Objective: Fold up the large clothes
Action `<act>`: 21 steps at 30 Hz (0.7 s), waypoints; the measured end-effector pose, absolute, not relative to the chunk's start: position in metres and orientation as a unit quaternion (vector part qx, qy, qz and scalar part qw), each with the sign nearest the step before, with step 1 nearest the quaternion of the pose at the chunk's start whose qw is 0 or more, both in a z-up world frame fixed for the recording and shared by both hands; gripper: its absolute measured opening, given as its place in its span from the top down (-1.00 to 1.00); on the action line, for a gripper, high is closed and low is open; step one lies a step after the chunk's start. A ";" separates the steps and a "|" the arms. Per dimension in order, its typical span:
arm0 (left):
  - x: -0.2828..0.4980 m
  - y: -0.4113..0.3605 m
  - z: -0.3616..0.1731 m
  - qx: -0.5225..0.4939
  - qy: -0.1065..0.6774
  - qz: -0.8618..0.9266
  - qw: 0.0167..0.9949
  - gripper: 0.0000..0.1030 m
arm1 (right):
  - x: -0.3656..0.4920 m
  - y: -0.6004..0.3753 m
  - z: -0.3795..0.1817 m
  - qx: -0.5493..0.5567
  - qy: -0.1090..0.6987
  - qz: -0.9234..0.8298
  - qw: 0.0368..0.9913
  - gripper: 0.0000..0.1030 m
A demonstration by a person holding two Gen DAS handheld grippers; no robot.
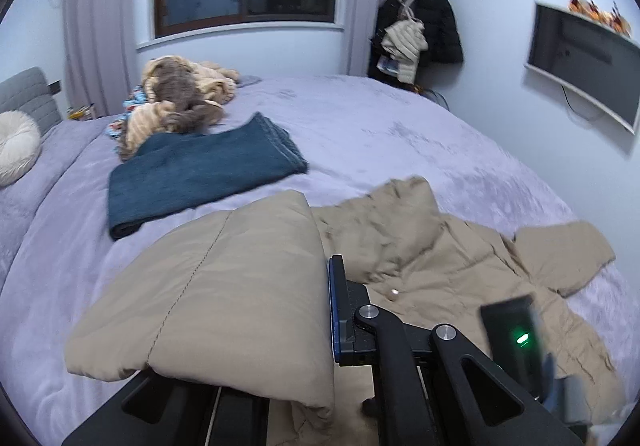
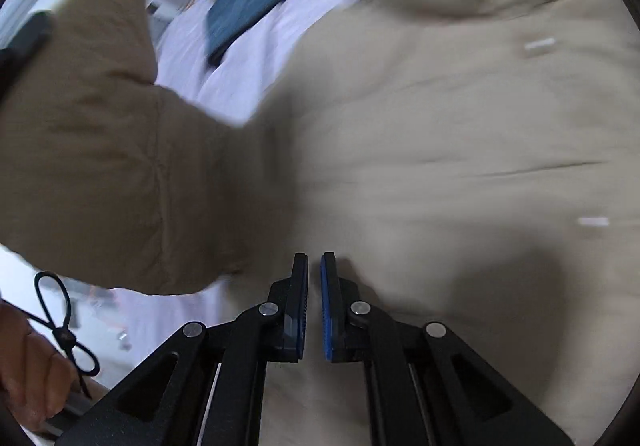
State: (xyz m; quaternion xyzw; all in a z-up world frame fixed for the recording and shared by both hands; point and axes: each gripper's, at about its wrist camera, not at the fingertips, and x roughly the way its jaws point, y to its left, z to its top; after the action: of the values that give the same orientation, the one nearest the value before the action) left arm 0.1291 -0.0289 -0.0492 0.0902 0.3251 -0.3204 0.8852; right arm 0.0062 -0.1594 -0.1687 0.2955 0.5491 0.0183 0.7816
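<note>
Apparently sleeve [image 1: 224, 286] in left tool [image 1: 320, 310]

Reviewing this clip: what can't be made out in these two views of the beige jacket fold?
- Left wrist view: the left gripper has one finger covered by the raised sleeve; the pinch point is hidden.
- Right wrist view: the jacket is motion-blurred, so whether the right gripper pinches any cloth is unclear.
- Both views: the jacket's hem is cut off by the bottom edge.
</note>
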 end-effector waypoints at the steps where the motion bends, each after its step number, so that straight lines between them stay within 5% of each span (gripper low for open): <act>1: 0.122 -0.048 -0.063 0.108 0.335 -0.325 0.878 0.83 | -0.006 -0.181 -0.163 0.289 0.545 -0.007 0.787 0.89; 9: 0.088 -0.117 -0.165 0.229 0.411 -0.291 0.833 0.77 | -0.074 -0.278 -0.162 0.293 0.538 -0.098 0.784 0.88; 11: 0.077 -0.117 -0.169 0.241 0.405 -0.298 0.830 0.19 | -0.080 -0.285 -0.166 0.303 0.535 -0.097 0.783 0.88; 12: 0.071 -0.116 -0.167 0.239 0.402 -0.304 0.830 -0.56 | -0.081 -0.286 -0.170 0.303 0.534 -0.095 0.783 0.88; 13: 0.066 -0.115 -0.163 0.236 0.391 -0.303 0.836 -1.00 | -0.081 -0.286 -0.170 0.302 0.534 -0.094 0.784 0.88; 21: 0.062 -0.064 -0.126 0.197 0.375 -0.294 0.857 -1.00 | -0.055 -0.276 -0.149 0.274 0.535 -0.075 0.795 0.81</act>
State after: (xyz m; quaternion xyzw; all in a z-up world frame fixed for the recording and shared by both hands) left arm 0.0618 -0.0641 -0.1265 0.1974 0.3747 -0.2936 0.8570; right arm -0.0551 -0.2764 -0.1487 0.2741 0.5354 -0.0748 0.7953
